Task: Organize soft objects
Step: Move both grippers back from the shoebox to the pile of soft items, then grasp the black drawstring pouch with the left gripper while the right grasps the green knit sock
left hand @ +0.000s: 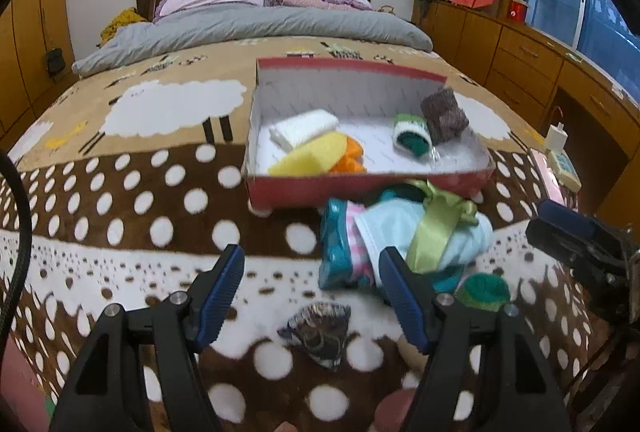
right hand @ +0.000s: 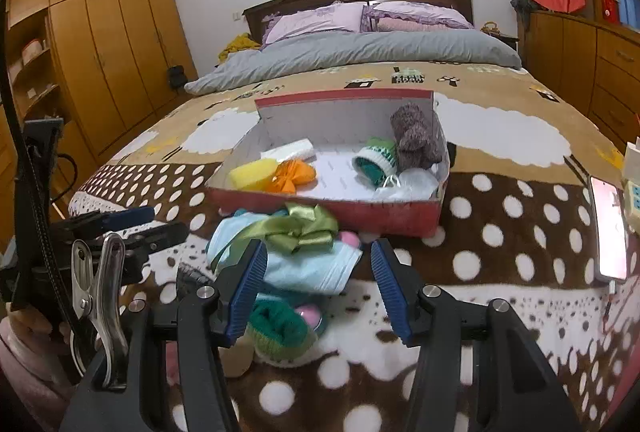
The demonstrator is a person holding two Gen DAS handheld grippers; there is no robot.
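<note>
Right wrist: mask (right hand: pixel 308 268) between open tongs (right hand: pixel 318 288).

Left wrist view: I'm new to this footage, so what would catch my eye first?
The red box on the spotted blanket, already holding a yellow sponge and a white cloth. In front of it lies a heap with a green ribbon. The left gripper hangs open nearer the camera.

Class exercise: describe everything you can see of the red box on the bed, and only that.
The red box is a shallow, open-topped rectangular carton, seemingly cardboard, red outside and white inside. It sits flat on the spotted blanket. Inside, at one end, lie a white pad, a yellow sponge and an orange bow; at the other, a green-and-white knit piece and a brownish knit piece. A green ribbon lies by its front wall.
</note>
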